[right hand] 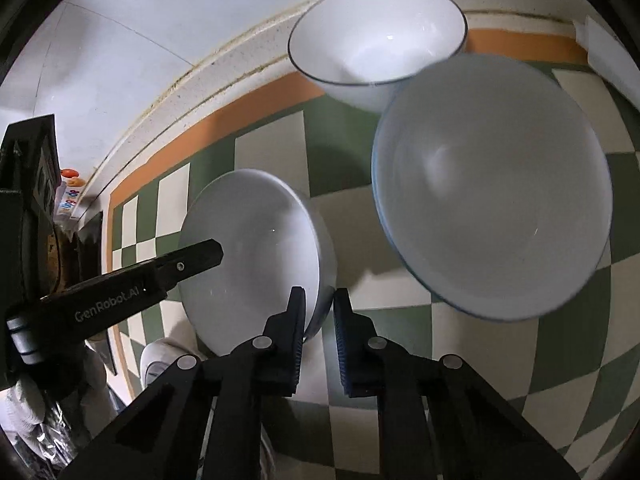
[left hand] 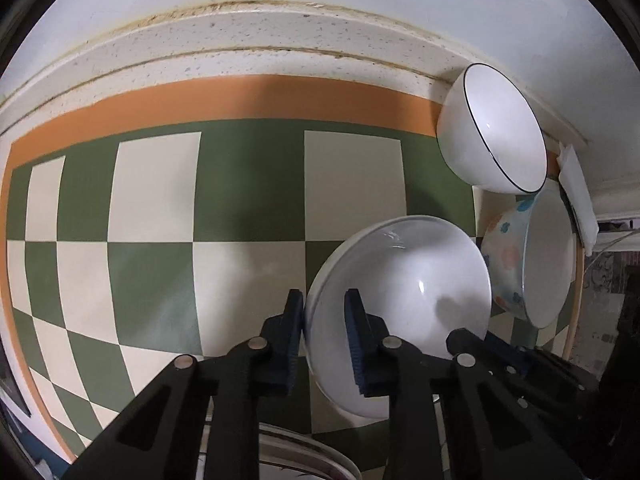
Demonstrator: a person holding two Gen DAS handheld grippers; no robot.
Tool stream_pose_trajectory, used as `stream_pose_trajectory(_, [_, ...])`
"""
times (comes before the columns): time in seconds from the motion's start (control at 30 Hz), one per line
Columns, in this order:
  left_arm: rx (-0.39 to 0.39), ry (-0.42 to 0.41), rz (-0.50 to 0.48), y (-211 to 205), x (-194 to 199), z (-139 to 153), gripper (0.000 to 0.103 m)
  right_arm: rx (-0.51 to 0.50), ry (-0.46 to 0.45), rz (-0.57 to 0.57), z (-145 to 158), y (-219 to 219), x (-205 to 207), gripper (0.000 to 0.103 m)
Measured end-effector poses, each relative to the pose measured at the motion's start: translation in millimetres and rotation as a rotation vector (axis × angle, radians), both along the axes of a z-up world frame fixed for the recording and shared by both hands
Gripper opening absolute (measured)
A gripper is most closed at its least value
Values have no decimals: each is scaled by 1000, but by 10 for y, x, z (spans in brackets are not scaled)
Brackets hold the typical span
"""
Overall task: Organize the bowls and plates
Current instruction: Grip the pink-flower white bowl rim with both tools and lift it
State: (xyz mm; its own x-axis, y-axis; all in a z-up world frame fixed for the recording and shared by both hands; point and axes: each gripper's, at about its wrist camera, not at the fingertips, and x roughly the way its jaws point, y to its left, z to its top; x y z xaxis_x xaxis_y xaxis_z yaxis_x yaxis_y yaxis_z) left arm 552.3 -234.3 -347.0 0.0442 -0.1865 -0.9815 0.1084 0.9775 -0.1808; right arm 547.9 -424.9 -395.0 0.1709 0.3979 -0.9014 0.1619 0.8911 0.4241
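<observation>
I have the plain white bowl [left hand: 400, 312] pinched by its rim in the left gripper [left hand: 324, 336], one pad outside the wall and one inside, while the right gripper [right hand: 318, 336] straddles the opposite rim with its pads close on either side; I cannot tell whether they actually press the wall. The bowl sits on the green-and-cream checked mat [left hand: 152, 208] on the desk, near the front, with the flowered bowl [left hand: 516, 264] just beside it and the black-rimmed bowl [left hand: 492, 128] farther back against the raised ledge [left hand: 248, 40]. My guess is the step in hand is lifting this bowl to nest it into one of the others. To do that well I would keep the lift level, raise it clear of the flowered bowl's rim before moving sideways, and let only one gripper carry the load so the two do not twist the rim against each other. The bowl's mouth faces up, tipped somewhat off level in both views; being round, it has no long axis beyond its upright centre line.
</observation>
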Motion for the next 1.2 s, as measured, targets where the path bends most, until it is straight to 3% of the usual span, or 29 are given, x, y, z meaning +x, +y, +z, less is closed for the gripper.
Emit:
stream_pose_trajectory(0.3, [-5,-39,-45,-117,-226,300,19,3,-13,-8,207,-64,-112,14])
stream_pose_trajectory(0.63, [-42,-43,-111,-377,-821,572,19,5,-63,-10,732,-406,-741,15])
stream_pose_trajectory(0.87, [-55,4,-155,-657,-1179,400,19,7,-45,-42,737,-675,-1194,14])
stream_pose_trajectory(1.2, [-1,61,-198,-868,-1461,50,19,18,26,-66,364,-904,-1508,14])
